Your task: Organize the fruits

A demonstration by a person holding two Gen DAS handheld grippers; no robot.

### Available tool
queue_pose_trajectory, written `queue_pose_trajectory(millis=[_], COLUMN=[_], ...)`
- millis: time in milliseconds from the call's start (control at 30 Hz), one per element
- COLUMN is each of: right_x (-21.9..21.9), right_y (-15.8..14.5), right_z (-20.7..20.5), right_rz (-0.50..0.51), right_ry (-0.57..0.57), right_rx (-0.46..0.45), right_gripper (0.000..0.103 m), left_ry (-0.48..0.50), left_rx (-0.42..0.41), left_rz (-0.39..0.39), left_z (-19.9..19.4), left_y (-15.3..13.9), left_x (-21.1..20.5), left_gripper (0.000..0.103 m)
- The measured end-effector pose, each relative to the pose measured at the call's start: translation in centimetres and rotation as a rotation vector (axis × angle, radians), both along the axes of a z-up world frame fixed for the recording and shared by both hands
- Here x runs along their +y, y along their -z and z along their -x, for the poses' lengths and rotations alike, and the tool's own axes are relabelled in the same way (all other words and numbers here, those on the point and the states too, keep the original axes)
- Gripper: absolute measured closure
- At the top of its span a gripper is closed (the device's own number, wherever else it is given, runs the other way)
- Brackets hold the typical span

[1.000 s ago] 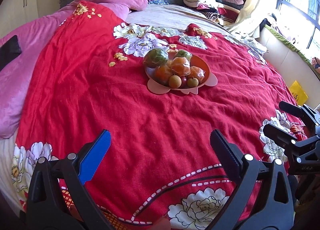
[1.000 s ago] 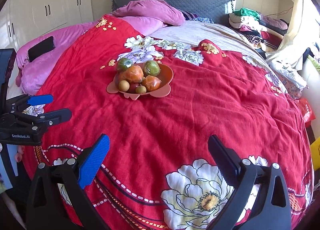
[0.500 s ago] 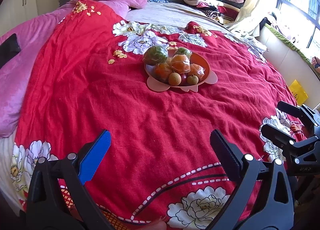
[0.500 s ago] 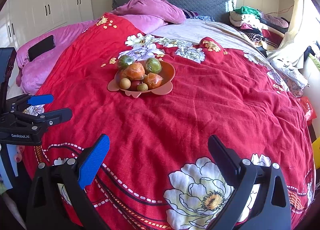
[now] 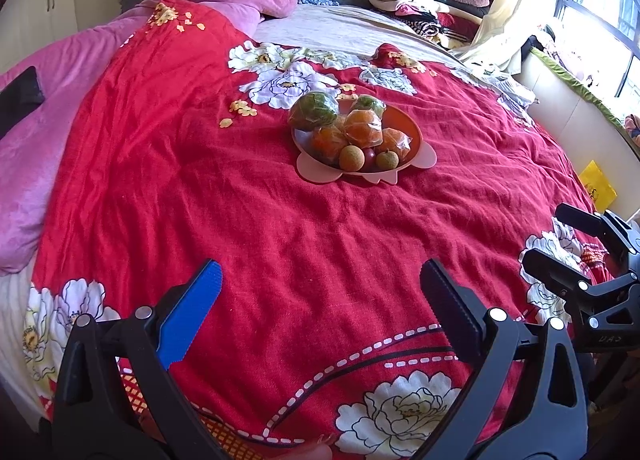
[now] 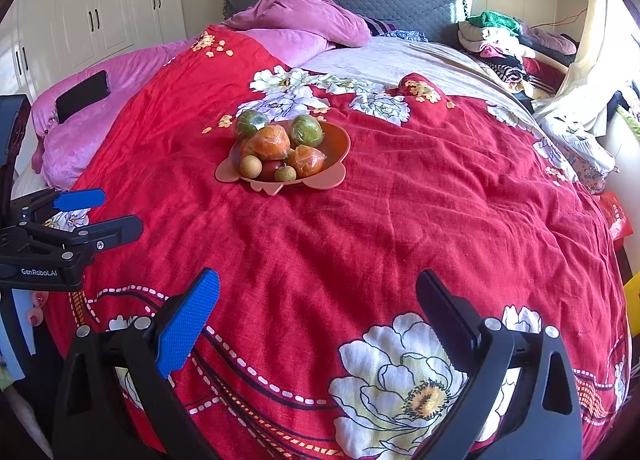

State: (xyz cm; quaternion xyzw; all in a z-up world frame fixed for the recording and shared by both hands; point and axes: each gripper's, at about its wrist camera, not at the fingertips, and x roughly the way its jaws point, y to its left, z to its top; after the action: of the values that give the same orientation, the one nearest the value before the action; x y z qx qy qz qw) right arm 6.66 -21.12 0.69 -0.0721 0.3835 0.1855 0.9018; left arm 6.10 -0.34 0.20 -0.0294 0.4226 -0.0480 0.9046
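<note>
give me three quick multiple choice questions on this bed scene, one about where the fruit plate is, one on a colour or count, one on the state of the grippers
1. Where does the plate of fruit sit?
A. on the red floral quilt
B. on the pink pillow
C. on the floor

2. How many green wrapped fruits are on the plate?
A. none
B. two
C. five

3. What state are the two grippers in?
A. both shut on fruit
B. one holds the plate
C. both open and empty

Answers: 1 A, the quilt surrounds the plate on all sides. 2 B, one green fruit and a second sit at the back. 3 C, the left gripper and right gripper show spread fingers with nothing between.
</note>
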Motion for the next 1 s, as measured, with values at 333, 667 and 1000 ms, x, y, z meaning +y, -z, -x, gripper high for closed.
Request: queue_pose_trajectory(millis=[333,667,1000], right_x=[0.02,-0.03,-0.1], right_y=[-0.01,-0.06,-0.17], right_z=[0.06,0.14,0.17], right_rz=[0.0,0.0,0.001], right_ry=[0.001,0.0,0.001], right_rx=[0.002,0.0,-0.001], right_gripper=[0.005,0.005,0.005], left_ry=[-0.001,-0.001,-0.002], left_rx=[0.003,0.004,0.003], left_rz=[-0.001,-0.001,-0.002], left_z=[0.15,0.18,0.17], left_y=[0.04,0.05,0.04], left_x=[0.07,0.06,0.03], left_gripper=[0.01,0.01,0.01])
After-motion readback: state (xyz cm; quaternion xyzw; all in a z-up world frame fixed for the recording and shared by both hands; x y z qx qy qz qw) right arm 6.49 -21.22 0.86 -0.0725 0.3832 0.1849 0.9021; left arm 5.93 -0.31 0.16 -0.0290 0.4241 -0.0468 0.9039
